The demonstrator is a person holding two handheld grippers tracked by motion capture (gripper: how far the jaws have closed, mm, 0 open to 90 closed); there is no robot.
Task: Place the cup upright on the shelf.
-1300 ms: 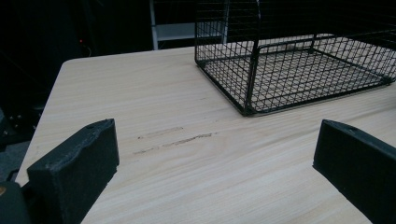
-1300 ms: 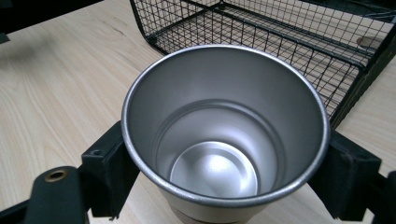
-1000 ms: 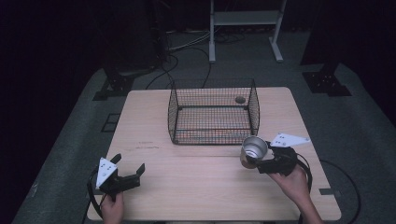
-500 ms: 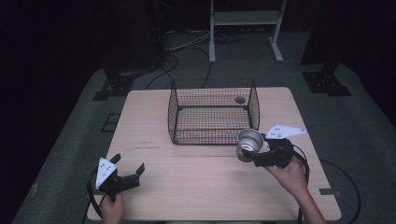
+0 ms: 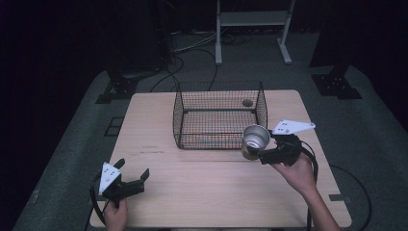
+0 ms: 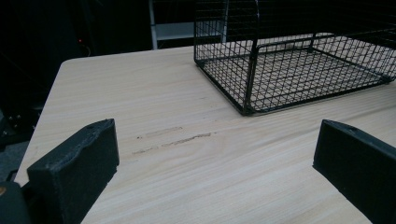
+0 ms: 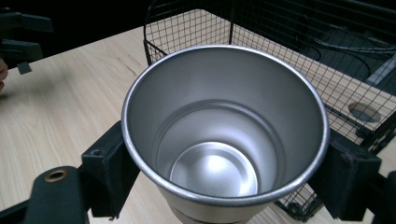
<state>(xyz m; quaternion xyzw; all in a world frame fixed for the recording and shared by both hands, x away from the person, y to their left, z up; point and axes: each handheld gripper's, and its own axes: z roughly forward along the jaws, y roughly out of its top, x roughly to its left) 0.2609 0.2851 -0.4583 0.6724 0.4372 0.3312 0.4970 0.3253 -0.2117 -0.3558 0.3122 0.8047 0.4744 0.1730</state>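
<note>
Shiny metal cup (image 7: 224,135) sits clamped between the jaws of the right hand-held gripper (image 5: 269,153), up off the tabletop (image 5: 216,187) beside the wire basket (image 5: 219,115)'s front right corner. The cup is empty. So is the basket, as far as I can tell. I think the cup goes in next: lift it over the rim, keep it level. The left hand-held gripper (image 5: 132,174) rests with jaws wide apart, holding nothing.

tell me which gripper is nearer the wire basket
Right. The right gripper, shut on a metal cup, is beside the wire basket at its near right corner; the left gripper sits open near the table's front-left edge.
</note>
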